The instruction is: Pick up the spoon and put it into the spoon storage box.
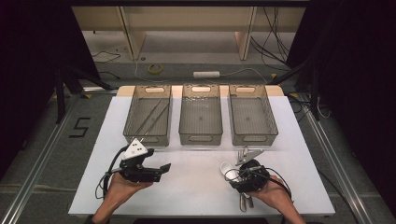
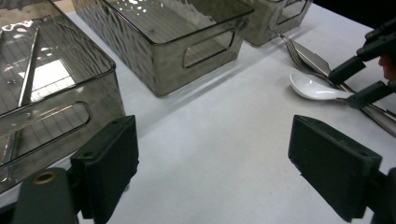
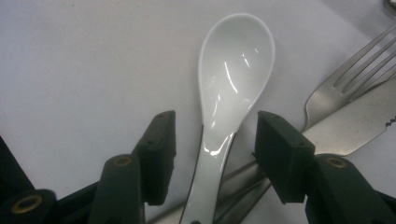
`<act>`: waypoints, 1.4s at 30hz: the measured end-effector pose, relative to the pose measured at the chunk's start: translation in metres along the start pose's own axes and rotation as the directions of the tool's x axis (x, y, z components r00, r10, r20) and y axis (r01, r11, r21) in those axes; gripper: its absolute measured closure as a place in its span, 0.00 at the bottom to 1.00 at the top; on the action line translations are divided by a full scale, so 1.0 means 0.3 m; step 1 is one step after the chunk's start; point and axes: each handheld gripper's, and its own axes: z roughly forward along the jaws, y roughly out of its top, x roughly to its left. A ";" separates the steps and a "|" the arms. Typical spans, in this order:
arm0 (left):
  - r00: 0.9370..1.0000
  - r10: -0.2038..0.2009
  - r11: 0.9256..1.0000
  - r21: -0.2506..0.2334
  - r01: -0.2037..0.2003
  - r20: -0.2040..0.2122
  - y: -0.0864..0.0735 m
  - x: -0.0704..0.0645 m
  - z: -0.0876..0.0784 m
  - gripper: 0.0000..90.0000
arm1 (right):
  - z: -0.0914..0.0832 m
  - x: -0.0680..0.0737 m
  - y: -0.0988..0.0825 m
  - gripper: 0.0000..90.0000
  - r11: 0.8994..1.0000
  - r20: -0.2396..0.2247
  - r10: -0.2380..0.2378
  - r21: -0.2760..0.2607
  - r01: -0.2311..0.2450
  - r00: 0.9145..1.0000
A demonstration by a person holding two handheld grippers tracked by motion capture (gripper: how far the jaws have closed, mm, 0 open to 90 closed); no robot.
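Spoon [image 3: 236, 79], white ceramic: lies on the counter [image 1: 196, 186] at near right, bowl toward the far side, handle toward the person. Its handle rests across metal cutlery: a fork [image 3: 348, 79] and a knife [image 3: 359, 128] just to its right, touching or overlapping beneath it.

Right claw [image 3: 212, 144]: jaws stand apart, one on each side of the spoon's handle, neither pad pressing on it. Held low over the counter by the right hand [image 1: 275, 196].

Left claw [image 2: 212, 163]: jaws wide apart, nothing between them, above bare counter at near left. Held by the left hand [image 1: 123, 186], pointing right toward the spoon, well apart from it.

Bins, three, smoky clear plastic, in a row across the far half of the counter: left bin [image 1: 135, 133] holds long thin metal pieces, kind not clear; middle bin [image 1: 201, 137] and right bin [image 1: 254, 137] follow to the right.

Counter: white sheet top.
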 end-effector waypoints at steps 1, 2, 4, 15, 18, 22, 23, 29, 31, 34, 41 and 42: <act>1.000 -0.002 1.000 0.000 0.002 0.000 -0.001 -0.001 -0.001 0.17 | 0.001 0.002 0.001 0.55 1.000 0.000 -0.003 0.005 0.003 1.000; 1.000 -0.004 1.000 -0.004 0.004 0.002 -0.001 -0.002 -0.003 0.17 | 0.003 0.004 0.003 0.55 1.000 0.004 -0.003 0.007 0.003 1.000; 1.000 -0.009 1.000 -0.013 0.009 0.006 -0.003 -0.003 -0.008 0.17 | 0.008 0.008 0.005 0.56 1.000 0.005 -0.004 0.016 0.004 1.000; 1.000 0.002 1.000 -0.007 -0.002 0.010 -0.006 -0.009 -0.007 0.17 | 0.025 0.011 0.020 0.60 0.998 0.010 -0.015 0.058 0.015 1.000; 1.000 0.006 1.000 -0.011 -0.006 0.010 -0.005 -0.012 -0.006 0.17 | 0.028 0.013 0.024 0.60 0.998 0.019 -0.024 0.066 0.023 1.000; 1.000 0.008 1.000 -0.006 -0.008 0.013 -0.005 -0.016 -0.005 0.17 | 0.033 0.014 0.031 0.61 0.997 0.030 -0.020 0.078 0.018 0.999; 1.000 0.008 1.000 -0.007 -0.008 0.014 -0.005 -0.017 -0.005 0.17 | 0.035 0.013 0.032 0.62 0.996 0.034 -0.027 0.081 0.024 0.999; 1.000 0.015 1.000 -0.005 -0.015 0.018 -0.005 -0.020 -0.003 0.17 | 0.045 0.011 0.039 0.64 0.995 0.036 -0.031 0.097 0.027 0.999; 1.000 0.015 1.000 -0.006 -0.015 0.019 -0.004 -0.021 -0.003 0.17 | 0.044 0.009 0.039 0.66 0.995 0.039 -0.033 0.097 0.029 0.999; 1.000 0.020 1.000 -0.002 -0.020 0.019 -0.004 -0.021 -0.003 0.17 | 0.042 0.006 0.040 0.70 0.995 0.040 -0.032 0.097 0.028 0.999; 1.000 0.022 1.000 -0.004 -0.022 0.017 -0.004 -0.022 -0.003 0.17 | 0.036 0.003 0.040 0.81 0.995 0.068 -0.042 0.092 0.036 0.997; 1.000 0.022 1.000 -0.004 -0.021 0.017 -0.004 -0.021 -0.003 0.17 | 0.034 0.001 0.040 0.84 0.995 0.073 -0.045 0.089 0.038 0.996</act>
